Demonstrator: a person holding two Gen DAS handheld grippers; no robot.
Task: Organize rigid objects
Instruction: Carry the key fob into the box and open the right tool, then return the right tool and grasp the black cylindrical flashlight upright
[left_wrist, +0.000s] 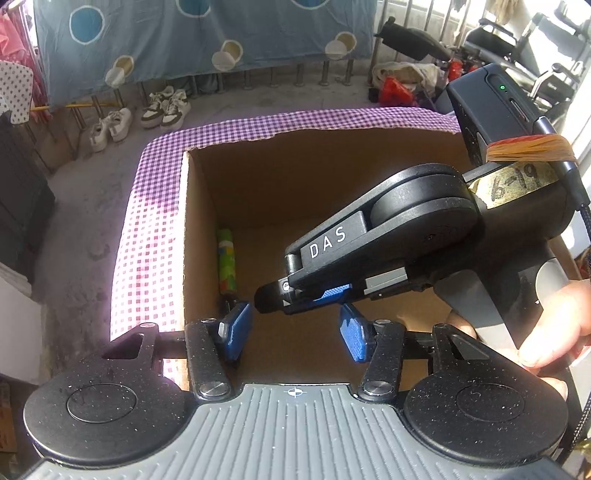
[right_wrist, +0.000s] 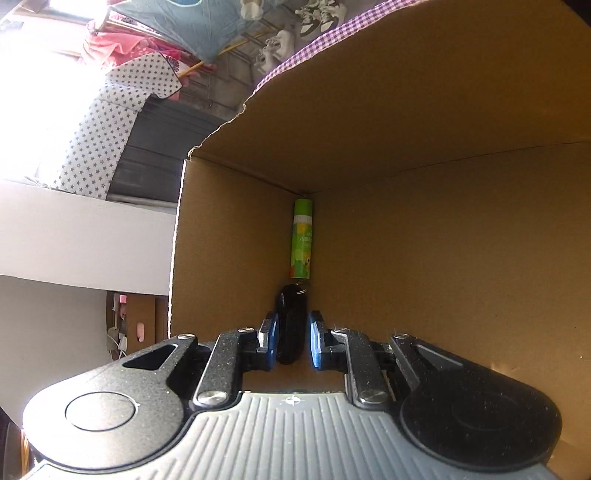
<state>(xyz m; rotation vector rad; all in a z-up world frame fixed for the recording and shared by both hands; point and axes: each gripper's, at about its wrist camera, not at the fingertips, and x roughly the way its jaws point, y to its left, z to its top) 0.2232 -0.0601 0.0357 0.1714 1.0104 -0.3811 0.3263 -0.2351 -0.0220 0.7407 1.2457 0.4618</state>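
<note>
"DAS" marks right tool (left_wrist: 273, 299) over cardboard box (left_wrist: 295, 177).

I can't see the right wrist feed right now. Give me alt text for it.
The right gripper is inside a cardboard box, its blue pads closed on a black key fob with a metal ring. Just beyond the fob, a green tube lies along the box's corner seam. Outside the box, laundry hangs in bright sun.
</note>
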